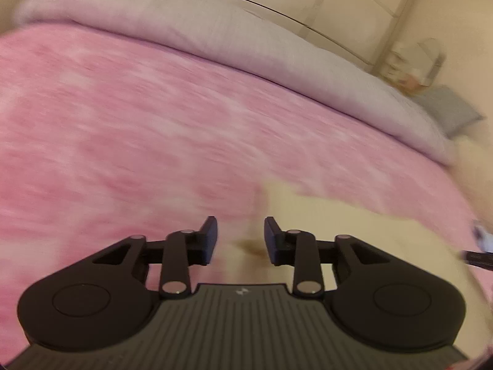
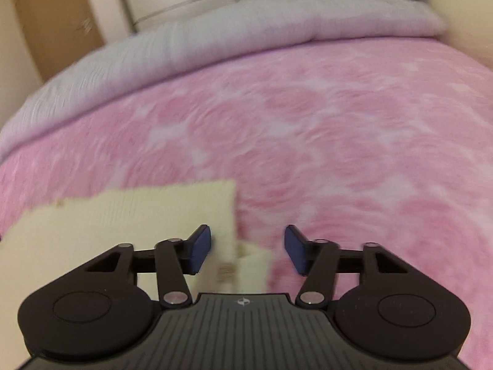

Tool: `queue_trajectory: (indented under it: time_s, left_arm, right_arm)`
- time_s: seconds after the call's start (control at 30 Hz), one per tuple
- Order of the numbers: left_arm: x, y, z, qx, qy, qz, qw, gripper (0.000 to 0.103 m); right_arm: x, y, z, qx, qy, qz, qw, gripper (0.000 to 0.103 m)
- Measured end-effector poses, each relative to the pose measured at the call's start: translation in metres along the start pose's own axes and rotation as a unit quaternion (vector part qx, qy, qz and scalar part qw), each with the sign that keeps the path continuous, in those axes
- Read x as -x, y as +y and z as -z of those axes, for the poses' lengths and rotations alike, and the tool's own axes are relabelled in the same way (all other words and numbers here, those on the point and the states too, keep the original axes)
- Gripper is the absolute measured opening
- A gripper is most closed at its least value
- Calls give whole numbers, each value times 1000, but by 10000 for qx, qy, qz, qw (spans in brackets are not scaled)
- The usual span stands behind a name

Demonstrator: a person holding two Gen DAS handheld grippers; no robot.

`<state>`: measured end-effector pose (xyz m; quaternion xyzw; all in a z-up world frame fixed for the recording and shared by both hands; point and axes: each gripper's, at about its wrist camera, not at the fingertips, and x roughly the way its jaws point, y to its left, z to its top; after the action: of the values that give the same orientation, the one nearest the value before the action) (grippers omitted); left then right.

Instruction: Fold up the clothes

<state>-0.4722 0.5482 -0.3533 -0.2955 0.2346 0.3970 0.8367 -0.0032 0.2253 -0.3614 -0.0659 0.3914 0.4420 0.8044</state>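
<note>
A pale cream garment [image 1: 354, 225] lies flat on a pink blanket [image 1: 123, 123], blurred in both views. My left gripper [image 1: 241, 237] hovers over the garment's left edge and is open, with a brownish mark on the cloth showing in the gap between its fingers. In the right wrist view the garment [image 2: 123, 222] fills the lower left. My right gripper [image 2: 248, 246] is open wide above the garment's right corner. A folded bit of cloth sits low between the fingers, and neither pad presses on it.
The pink blanket [image 2: 339, 138] covers a bed, with a pale lilac duvet [image 1: 215, 30] bunched along its far side. White cupboards [image 1: 354, 6] stand behind, a brown door [image 2: 52, 21] is at the left, and a grey cushion [image 1: 446, 108] lies at the right.
</note>
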Motion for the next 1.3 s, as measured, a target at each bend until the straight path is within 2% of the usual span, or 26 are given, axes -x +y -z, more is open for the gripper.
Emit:
queue_trajectory:
  time_s: [0.1, 0.17, 0.23, 0.3, 0.37, 0.43, 0.53, 0.6, 0.77, 0.83, 0.87, 0.9, 0.97, 1.0, 1.13, 1.2, 1.3]
  left_arm:
    - [45, 12, 5, 75, 21, -207, 9998, 37]
    - [83, 16, 21, 306, 2, -163, 9994, 53]
    - [123, 18, 41, 603, -30, -72, 9981, 57]
    - [151, 18, 66, 1111, 30, 207, 9936, 62]
    - [170, 16, 95, 1703, 132, 552, 9838, 63]
    - [170, 11, 120, 2224, 251, 777, 9715, 63]
    - [151, 5, 140, 2740, 439, 860, 9569, 63]
    - [133, 1, 141, 2849, 514, 674, 9548, 63]
    - [101, -1, 128, 3136, 317, 507, 9477, 64]
    - [87, -3, 121, 3105, 295, 508, 9488, 60]
    - [81, -4, 118, 3029, 297, 481, 9514, 47]
    - [75, -5, 115, 2915, 302, 454, 9550, 40]
    - [69, -8, 111, 2658, 345, 464, 9623, 28]
    - [71, -7, 112, 2550, 357, 503, 9650, 26]
    - [91, -16, 104, 1971, 230, 659, 9779, 21]
    - [103, -22, 102, 1821, 179, 716, 9805, 20]
    - [123, -31, 104, 1708, 143, 804, 9819, 20]
  right_arm:
    - [43, -25, 11, -656, -125, -137, 9977, 57]
    - [77, -40, 29, -1175, -228, -602, 9910, 58]
    - [112, -53, 55, -1678, -309, -1000, 9803, 58]
    - [142, -58, 87, -2060, -280, -1262, 9700, 60]
    - [160, -57, 116, -2385, -159, -1437, 9603, 65]
    - [165, -52, 142, -2715, 121, -1566, 9495, 65]
    - [149, -41, 167, -3108, 551, -1748, 9326, 65]
    - [134, -33, 170, -3234, 647, -1689, 9288, 65]
    - [100, -19, 152, -3575, 370, -1372, 9230, 65]
    - [87, -15, 145, -3659, 267, -1228, 9221, 61]
    - [82, -13, 141, -3642, 207, -1153, 9239, 57]
    - [77, -11, 137, -3623, 151, -1084, 9256, 38]
    - [72, -12, 134, -3565, 110, -1087, 9279, 27]
    - [70, -13, 132, -3536, 92, -1093, 9290, 23]
    - [90, -17, 128, -3282, -31, -1343, 9350, 18]
    - [104, -16, 124, -3125, -135, -1397, 9395, 17]
    - [127, -21, 125, -3190, -195, -1495, 9357, 16]
